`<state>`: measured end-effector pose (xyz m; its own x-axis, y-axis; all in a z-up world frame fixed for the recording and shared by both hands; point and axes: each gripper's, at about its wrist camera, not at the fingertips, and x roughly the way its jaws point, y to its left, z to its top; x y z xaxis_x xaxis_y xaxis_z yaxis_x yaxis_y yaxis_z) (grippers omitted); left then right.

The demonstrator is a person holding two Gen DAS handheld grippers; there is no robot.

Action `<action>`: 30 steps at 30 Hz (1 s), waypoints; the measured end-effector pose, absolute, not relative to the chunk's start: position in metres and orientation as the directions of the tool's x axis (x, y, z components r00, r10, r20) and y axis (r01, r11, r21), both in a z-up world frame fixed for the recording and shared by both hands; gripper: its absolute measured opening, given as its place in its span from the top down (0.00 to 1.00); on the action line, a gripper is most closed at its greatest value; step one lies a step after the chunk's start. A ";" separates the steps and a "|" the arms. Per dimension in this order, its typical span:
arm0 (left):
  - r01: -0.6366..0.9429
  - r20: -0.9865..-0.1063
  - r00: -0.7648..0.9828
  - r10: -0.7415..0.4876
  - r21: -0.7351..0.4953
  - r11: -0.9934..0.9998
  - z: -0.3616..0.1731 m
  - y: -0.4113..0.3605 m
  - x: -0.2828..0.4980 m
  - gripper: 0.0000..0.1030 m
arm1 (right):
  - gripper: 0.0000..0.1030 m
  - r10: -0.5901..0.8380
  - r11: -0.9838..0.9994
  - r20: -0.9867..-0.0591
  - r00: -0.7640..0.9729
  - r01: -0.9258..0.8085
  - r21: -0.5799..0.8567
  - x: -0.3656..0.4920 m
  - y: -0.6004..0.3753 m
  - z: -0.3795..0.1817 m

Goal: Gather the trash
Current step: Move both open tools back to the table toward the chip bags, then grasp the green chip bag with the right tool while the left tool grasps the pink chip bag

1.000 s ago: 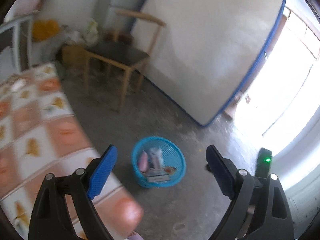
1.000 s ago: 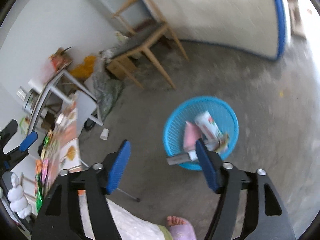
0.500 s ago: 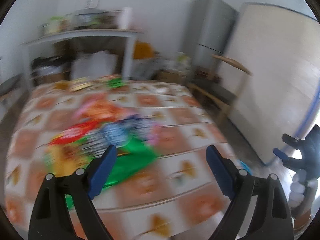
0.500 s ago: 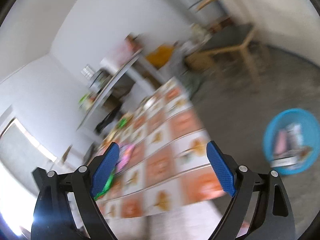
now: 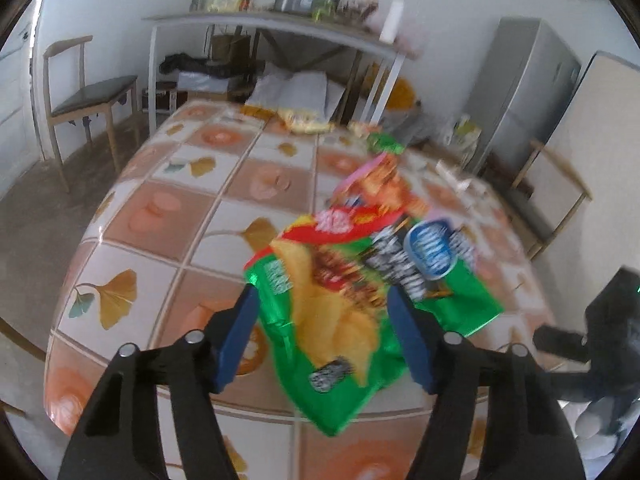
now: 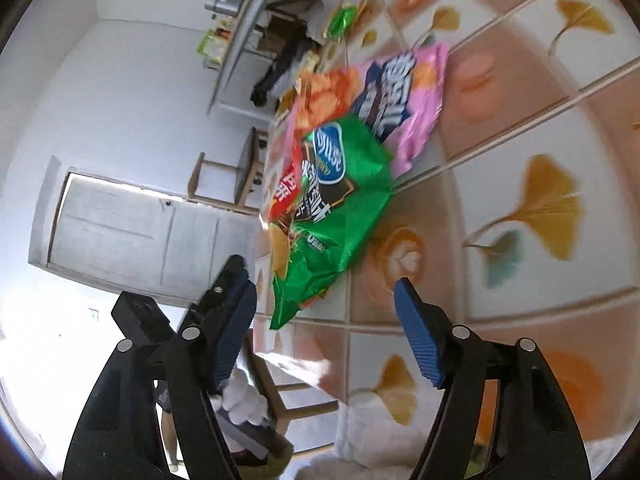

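Note:
A green chip bag [image 5: 340,308] lies crumpled near the front edge of the table with the tiled cloth [image 5: 160,208]. My left gripper [image 5: 324,320] straddles its near end with its jaws closing; the blue pads flank the bag, and no firm squeeze shows. A pink snack bag [image 5: 372,184] lies partly under the green one. In the right wrist view the green chip bag [image 6: 328,208] and pink snack bag [image 6: 408,92] sit ahead of my right gripper [image 6: 324,312], whose jaws are closing with nothing gripped. The right gripper [image 5: 600,320] shows at the left view's edge.
More wrappers [image 5: 304,122] lie at the table's far end. Behind it stands a grey shelf table [image 5: 260,24] with clutter, a chair [image 5: 88,96] to the left, a fridge [image 5: 520,92] and a leaning board [image 5: 600,160] to the right. A white door [image 6: 120,232] is shut.
Both views swung from the floor and the blue basket to the table. The left gripper came down over the green bag and its jaws narrowed. The right jaws also narrowed.

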<state>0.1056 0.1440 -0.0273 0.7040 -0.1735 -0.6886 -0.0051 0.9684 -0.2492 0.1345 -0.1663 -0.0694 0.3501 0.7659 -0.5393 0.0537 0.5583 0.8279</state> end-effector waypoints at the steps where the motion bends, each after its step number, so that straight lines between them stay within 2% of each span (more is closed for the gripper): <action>1: -0.010 -0.703 0.690 -0.173 -0.248 0.969 -0.032 0.144 0.109 0.45 | 0.38 0.765 0.560 -0.546 0.341 0.067 0.826 0.139 -0.160 -0.073; 6: -0.021 -0.761 0.619 -0.196 -0.265 0.964 -0.054 0.149 0.116 0.55 | 0.47 0.750 0.574 -0.576 0.324 0.113 0.811 0.140 -0.139 -0.082; 7: -0.013 -0.772 0.600 -0.211 -0.273 0.962 -0.057 0.149 0.116 0.56 | 0.52 0.748 0.573 -0.577 0.329 0.118 0.811 0.141 -0.139 -0.084; 9: -0.010 -0.782 0.580 -0.228 -0.287 0.958 -0.062 0.150 0.115 0.56 | 0.56 0.744 0.572 -0.577 0.337 0.125 0.811 0.143 -0.136 -0.085; 14: 0.015 -0.781 0.574 -0.247 -0.292 0.956 -0.061 0.145 0.106 0.56 | 0.60 0.729 0.580 -0.583 0.358 0.129 0.805 0.148 -0.132 -0.086; 17: 0.033 -0.779 0.568 -0.264 -0.299 0.954 -0.061 0.141 0.101 0.56 | 0.77 0.719 0.584 -0.596 0.356 0.154 0.797 0.145 -0.135 -0.095; 19: 0.059 -0.778 0.555 -0.294 -0.316 0.947 -0.060 0.136 0.096 0.56 | 0.95 0.724 0.586 -0.604 0.332 0.165 0.793 0.139 -0.137 -0.100; 24: 0.110 -0.778 0.528 -0.340 -0.334 0.936 -0.060 0.130 0.086 0.56 | 0.96 0.700 0.628 -0.628 0.341 0.126 0.768 0.131 -0.141 -0.094; 25: 0.125 -0.778 0.513 -0.362 -0.350 0.928 -0.058 0.130 0.084 0.56 | 0.99 0.697 0.634 -0.632 0.339 0.121 0.764 0.130 -0.142 -0.093; 30: 0.184 -0.735 0.537 -0.413 -0.376 0.908 -0.040 0.139 0.071 0.56 | 1.00 0.682 0.666 -0.655 0.325 0.094 0.740 0.126 -0.156 -0.083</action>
<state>0.0710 0.1385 -0.0404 0.5371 -0.4132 -0.7354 0.1839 0.9082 -0.3760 0.1259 -0.1561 -0.0828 0.3250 0.6820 -0.6552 0.0942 0.6660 0.7400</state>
